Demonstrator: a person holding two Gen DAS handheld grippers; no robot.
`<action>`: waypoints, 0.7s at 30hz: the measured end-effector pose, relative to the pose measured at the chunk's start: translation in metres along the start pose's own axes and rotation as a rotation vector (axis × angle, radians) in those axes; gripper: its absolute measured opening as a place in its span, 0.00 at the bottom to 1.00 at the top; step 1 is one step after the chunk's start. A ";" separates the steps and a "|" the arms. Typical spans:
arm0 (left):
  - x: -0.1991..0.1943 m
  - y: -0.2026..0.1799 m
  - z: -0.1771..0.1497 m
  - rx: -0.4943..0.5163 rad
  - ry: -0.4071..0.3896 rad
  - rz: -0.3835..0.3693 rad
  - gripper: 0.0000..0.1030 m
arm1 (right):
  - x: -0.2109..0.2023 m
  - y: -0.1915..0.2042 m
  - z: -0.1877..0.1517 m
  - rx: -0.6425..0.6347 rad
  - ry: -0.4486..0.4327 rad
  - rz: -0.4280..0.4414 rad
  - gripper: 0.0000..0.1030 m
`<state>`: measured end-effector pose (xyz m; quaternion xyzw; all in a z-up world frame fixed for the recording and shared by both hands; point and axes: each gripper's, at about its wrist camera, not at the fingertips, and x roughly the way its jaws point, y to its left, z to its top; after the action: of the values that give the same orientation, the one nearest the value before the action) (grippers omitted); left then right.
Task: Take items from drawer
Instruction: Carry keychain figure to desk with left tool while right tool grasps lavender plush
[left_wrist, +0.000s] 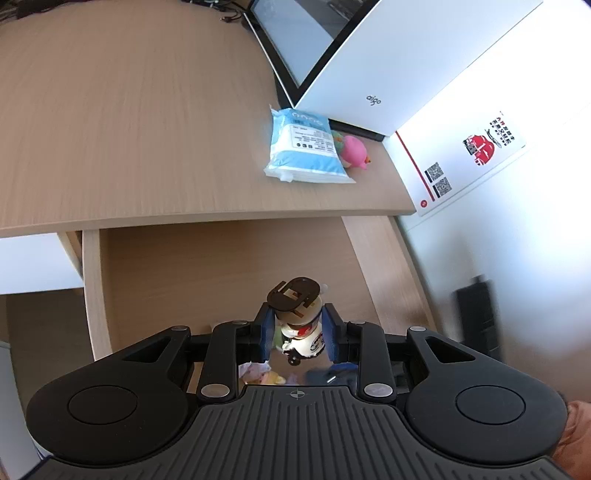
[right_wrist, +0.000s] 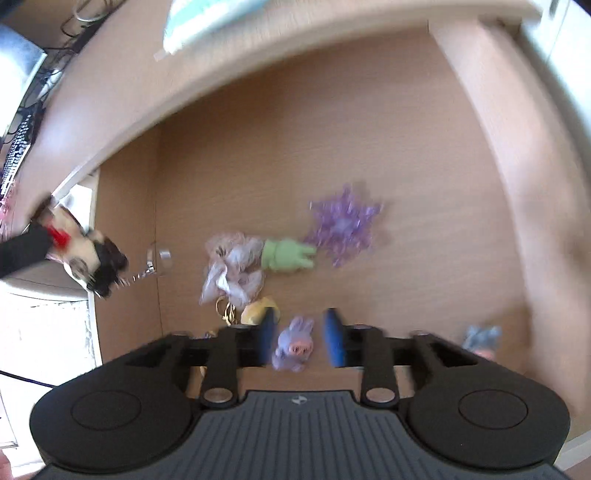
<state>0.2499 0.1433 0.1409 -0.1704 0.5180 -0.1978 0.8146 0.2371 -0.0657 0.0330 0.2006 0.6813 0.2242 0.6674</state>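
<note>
My left gripper (left_wrist: 299, 334) is shut on a small figurine (left_wrist: 297, 314) with a white body and a dark brown cap, held above the open wooden drawer (left_wrist: 221, 266). The right wrist view shows that same figurine (right_wrist: 79, 254) at the left, over the drawer's edge. My right gripper (right_wrist: 301, 336) is open low in the drawer (right_wrist: 295, 129), its blue pads on either side of a small purple pig toy (right_wrist: 293, 347) without clearly touching it. The view is blurred. Also in the drawer lie a purple crystal flower (right_wrist: 343, 229), a green toy (right_wrist: 286, 254) and a crumpled clear pouch (right_wrist: 232, 266).
On the desk top (left_wrist: 129, 129) lie a blue-and-white packet (left_wrist: 304, 147) and a pink toy (left_wrist: 354, 151), beside a white box (left_wrist: 388, 74). The drawer also holds a yellow item (right_wrist: 258, 310), a gold ring (right_wrist: 225, 310) and a grey-blue toy (right_wrist: 482, 338).
</note>
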 end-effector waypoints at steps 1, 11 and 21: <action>-0.001 0.000 0.000 -0.002 0.000 0.002 0.30 | 0.008 0.003 -0.001 0.001 0.025 0.004 0.41; -0.016 0.019 0.000 -0.068 -0.020 0.009 0.30 | 0.045 0.048 -0.005 -0.221 0.099 -0.139 0.32; -0.010 0.004 0.097 -0.069 -0.222 -0.074 0.30 | -0.055 0.026 0.002 -0.233 -0.177 -0.157 0.26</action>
<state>0.3354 0.1591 0.1859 -0.2382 0.4244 -0.1898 0.8527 0.2404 -0.0758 0.0929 0.0872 0.6027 0.2303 0.7591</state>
